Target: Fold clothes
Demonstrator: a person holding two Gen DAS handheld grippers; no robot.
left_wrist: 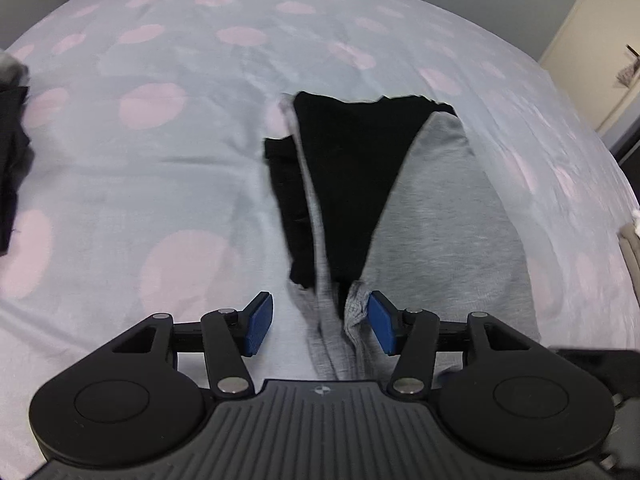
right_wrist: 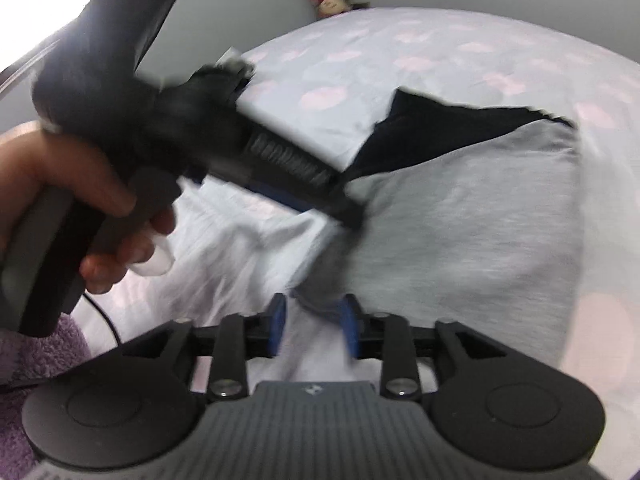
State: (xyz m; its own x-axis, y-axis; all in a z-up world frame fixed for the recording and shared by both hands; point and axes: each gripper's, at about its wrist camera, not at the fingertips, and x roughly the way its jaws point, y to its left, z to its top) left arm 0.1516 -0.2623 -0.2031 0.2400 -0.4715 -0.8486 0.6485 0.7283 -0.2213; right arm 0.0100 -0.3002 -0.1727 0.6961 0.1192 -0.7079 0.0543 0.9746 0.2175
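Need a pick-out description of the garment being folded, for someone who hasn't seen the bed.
Start at the bed sheet, pale blue with big pink dots. Near its middle, straight ahead of the left gripper, lies the grey and black garment, its near end bunched between the jaws. It is the only two-tone piece: grey fabric with a black triangular panel, unlike the all-dark clothing at the sheet's left edge.

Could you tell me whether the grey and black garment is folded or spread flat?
Partly folded: the garment has a grey flap turned across its black panel.
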